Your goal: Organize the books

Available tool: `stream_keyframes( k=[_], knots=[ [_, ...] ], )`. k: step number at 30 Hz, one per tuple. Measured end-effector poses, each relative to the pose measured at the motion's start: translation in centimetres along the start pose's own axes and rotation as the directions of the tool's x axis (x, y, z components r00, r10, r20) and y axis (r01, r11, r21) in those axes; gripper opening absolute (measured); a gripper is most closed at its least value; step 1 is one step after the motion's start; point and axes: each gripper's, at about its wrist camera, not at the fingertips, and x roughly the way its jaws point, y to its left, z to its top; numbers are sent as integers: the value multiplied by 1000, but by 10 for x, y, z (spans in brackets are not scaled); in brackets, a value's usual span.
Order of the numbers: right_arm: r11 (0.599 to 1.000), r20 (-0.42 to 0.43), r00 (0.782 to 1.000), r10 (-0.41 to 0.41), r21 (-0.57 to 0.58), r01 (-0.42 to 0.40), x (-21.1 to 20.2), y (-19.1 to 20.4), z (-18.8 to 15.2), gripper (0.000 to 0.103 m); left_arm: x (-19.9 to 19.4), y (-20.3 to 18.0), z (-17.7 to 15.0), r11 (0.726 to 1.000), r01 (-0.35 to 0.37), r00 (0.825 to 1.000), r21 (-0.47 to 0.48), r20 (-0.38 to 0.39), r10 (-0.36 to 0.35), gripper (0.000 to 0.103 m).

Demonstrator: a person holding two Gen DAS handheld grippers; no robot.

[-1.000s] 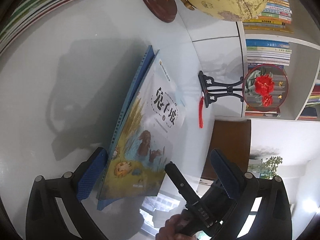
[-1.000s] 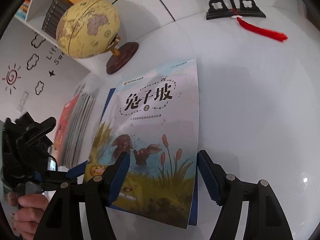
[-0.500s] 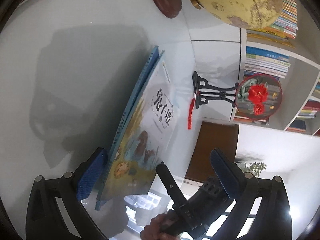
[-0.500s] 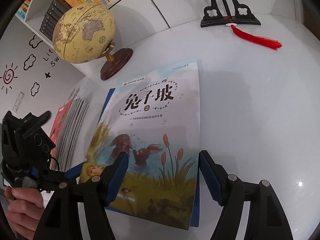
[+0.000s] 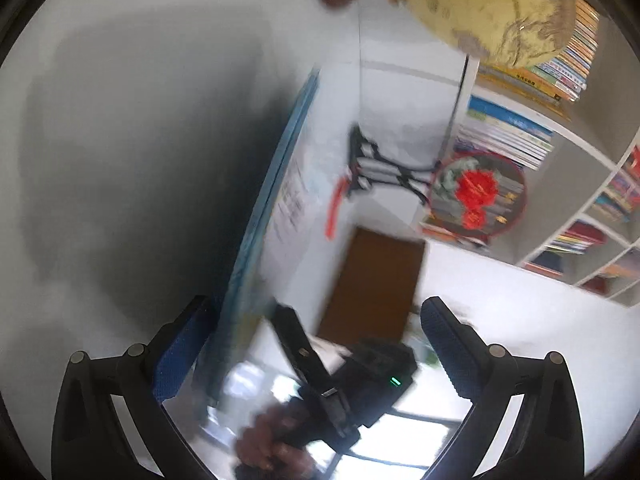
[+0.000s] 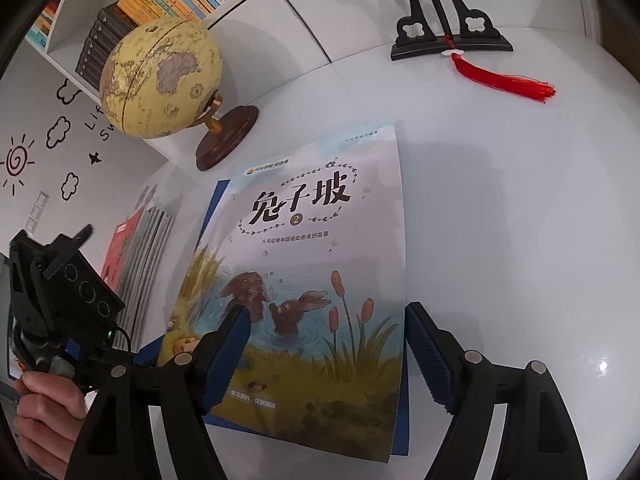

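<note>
A picture book with two rabbits on its cover (image 6: 312, 248) lies on a blue book (image 6: 212, 212) on the white table (image 6: 500, 220). My right gripper (image 6: 328, 352) hovers over the near end of the cover. Its jaws are opening, and the pads stand apart from the book, one over the cover and one at its right edge. In the blurred left wrist view the two books (image 5: 256, 240) show nearly edge-on. My left gripper (image 5: 316, 352) is open wide, with its left pad (image 5: 180, 356) beside the books' corner. A hand (image 6: 44, 412) holds that gripper's body (image 6: 60, 292).
A yellow globe (image 6: 160, 80) on a wooden base stands behind the books. A black stand (image 6: 452, 40) with a red tassel (image 6: 508, 80) holds a round fan (image 5: 476, 192). A row of thin books (image 6: 140, 256) lies at the left. Shelves of books (image 5: 508, 136) line the wall.
My right jaws have spread wider over the cover. The left wrist view has rolled and blurred, so the books now show more edge-on.
</note>
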Motion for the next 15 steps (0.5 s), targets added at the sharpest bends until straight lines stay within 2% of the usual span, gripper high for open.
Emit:
stream_keyframes(
  k=[2,4,7,8,10,12,15],
  knots=[
    [997,-20,997,70,26,-70,1,-2,-2,78,8,3,-4,999,-33,999,-1,-31,33,101],
    [992,-51,991,127,25,-126,5,4,-6,77,14,5,-9,995,-98,995,17,-24,98,101],
    [996,-58,997,60,-63,-63,9,23,-11,77,10,13,-9,996,-86,996,-7,-26,86,101],
    [996,-55,997,59,-66,-63,9,23,-12,77,8,14,-8,995,-96,995,-11,-20,95,101],
    [995,-54,994,91,-30,-92,8,16,-10,76,3,18,-5,993,-114,994,-27,-4,114,101],
    [995,-58,993,101,-1,-101,6,10,-8,76,0,21,-3,995,-90,996,-44,-4,89,101],
    [994,-79,991,109,32,-107,2,6,-11,76,5,18,-4,994,-109,994,-31,-12,109,101]
  ],
)
